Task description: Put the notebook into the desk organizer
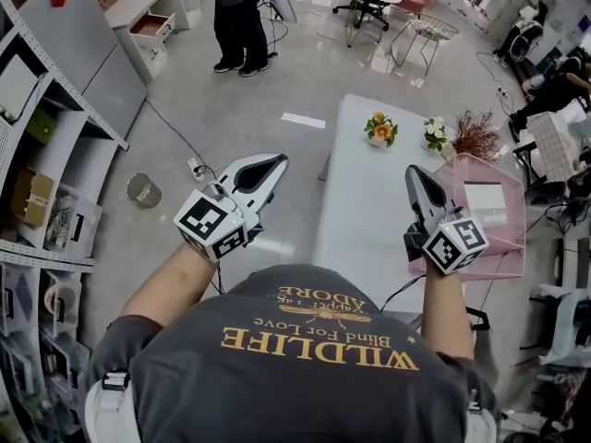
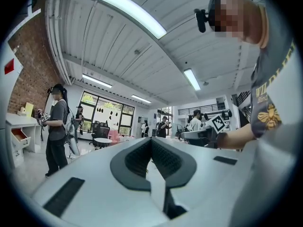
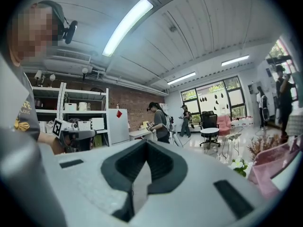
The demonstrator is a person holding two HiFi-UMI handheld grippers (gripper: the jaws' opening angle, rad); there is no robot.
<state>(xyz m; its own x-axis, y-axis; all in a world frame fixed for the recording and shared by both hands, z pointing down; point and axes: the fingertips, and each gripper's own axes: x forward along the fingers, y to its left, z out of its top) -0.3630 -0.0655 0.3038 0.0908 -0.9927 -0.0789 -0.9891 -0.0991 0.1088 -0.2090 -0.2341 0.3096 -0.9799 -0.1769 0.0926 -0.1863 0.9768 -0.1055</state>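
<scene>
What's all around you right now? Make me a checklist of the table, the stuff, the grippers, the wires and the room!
Surface: white table, straight ahead of the person.
Job's things: pink desk organizer at the table's right side; a white flat thing shows in or behind it, maybe the notebook, cannot tell.
Clutter: two flower pots and a dried bunch at the far end.
Grippers: left hand-held gripper and right hand-held gripper both shut, both empty.
Cables: a cable runs over the floor to a power strip.
Surroundings: shelves at left, a tin on the floor, a person standing far off.
</scene>
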